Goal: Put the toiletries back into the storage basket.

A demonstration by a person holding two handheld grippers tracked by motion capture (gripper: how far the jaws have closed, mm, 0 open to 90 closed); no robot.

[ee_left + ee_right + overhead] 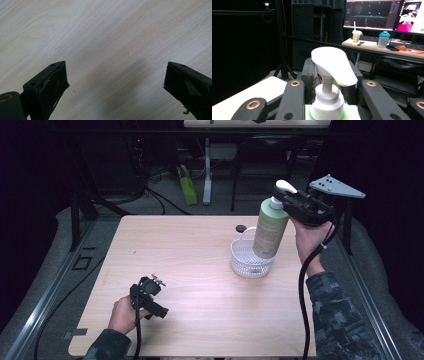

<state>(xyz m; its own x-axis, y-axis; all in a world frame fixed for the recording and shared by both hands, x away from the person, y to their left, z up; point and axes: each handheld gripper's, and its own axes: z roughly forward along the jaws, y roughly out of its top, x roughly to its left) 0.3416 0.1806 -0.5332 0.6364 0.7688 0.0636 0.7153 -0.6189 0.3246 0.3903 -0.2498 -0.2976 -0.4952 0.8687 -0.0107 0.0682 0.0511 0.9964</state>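
The green pump bottle [270, 229] is up in the air, tilted, its base hanging right over the small white basket [251, 259] and its white pump head [333, 65] leaning toward the person's right. The right gripper [292, 206] has it by the neck, jaws clamped tight just under the pump, and in the right gripper view the collar sits squarely between them. This looks like the carry step, the bottle either on its way into the basket or just lifted clear; I can't tell whether the base touches the rim. If it's going in, the next move calls for straightening the bottle and lowering it inside the basket wall before letting go. A small dark cap [241, 228] lies on the surface just behind the basket. Down at the near left, the left gripper [156, 282] rests low over bare wood [105, 45], jaws spread wide, holding nothing.
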